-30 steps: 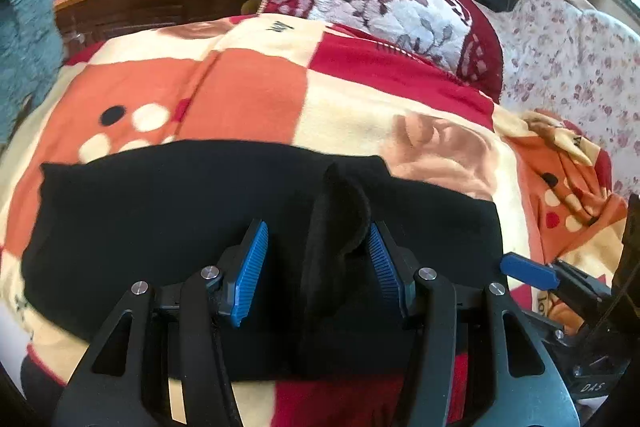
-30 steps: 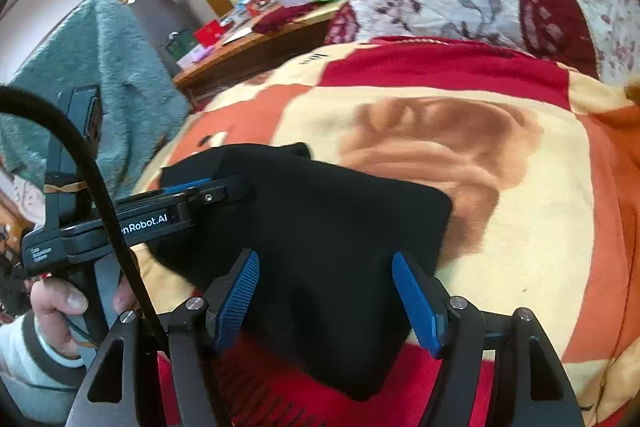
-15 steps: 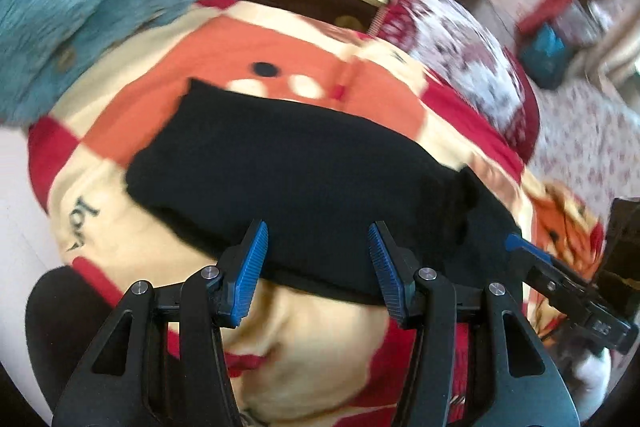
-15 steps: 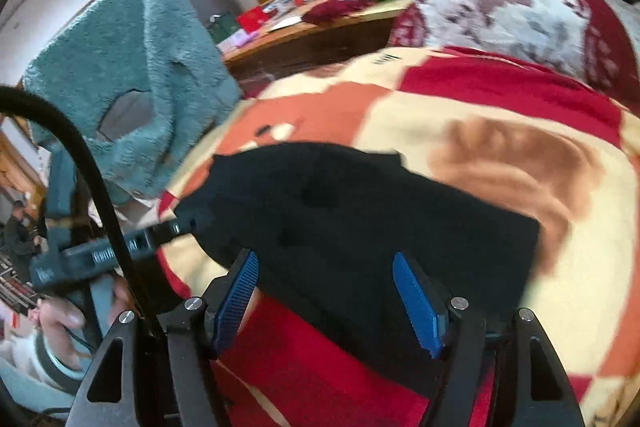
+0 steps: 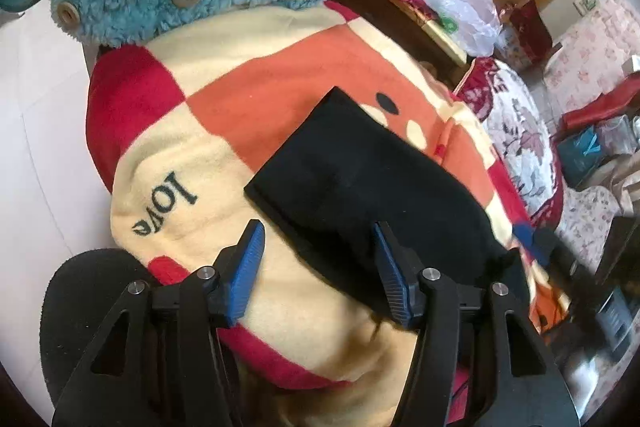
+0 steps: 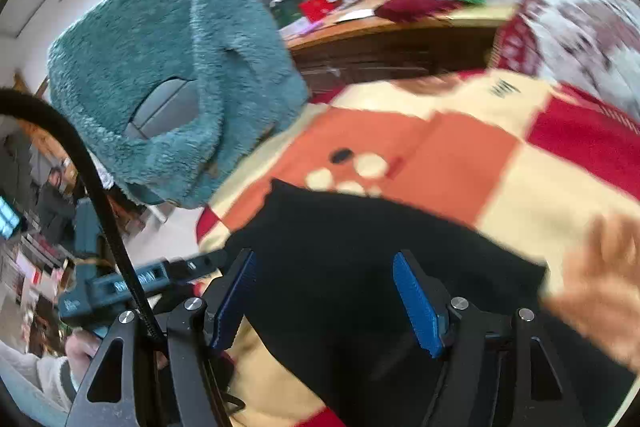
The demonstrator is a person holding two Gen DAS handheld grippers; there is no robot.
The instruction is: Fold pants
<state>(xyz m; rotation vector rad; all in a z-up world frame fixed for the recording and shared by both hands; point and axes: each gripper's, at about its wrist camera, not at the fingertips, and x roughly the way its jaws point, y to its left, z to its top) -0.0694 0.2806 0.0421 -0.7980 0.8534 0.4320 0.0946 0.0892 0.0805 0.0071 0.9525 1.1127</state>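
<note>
Left wrist view: folded black fabric pants [image 5: 372, 187] lie flat on a checked fleece blanket [image 5: 192, 155] beneath two unclenched, empty grippers, the left gripper [image 5: 316, 267] widening.

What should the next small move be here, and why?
Probably bring the left gripper down onto the near edge of the black pants to fold once more or to square them. The pants lie as a flat folded rectangle on the patterned blanket. The left gripper's jaws are opening with nothing clamped, and the right gripper hangs open and empty above the same cloth.
</note>
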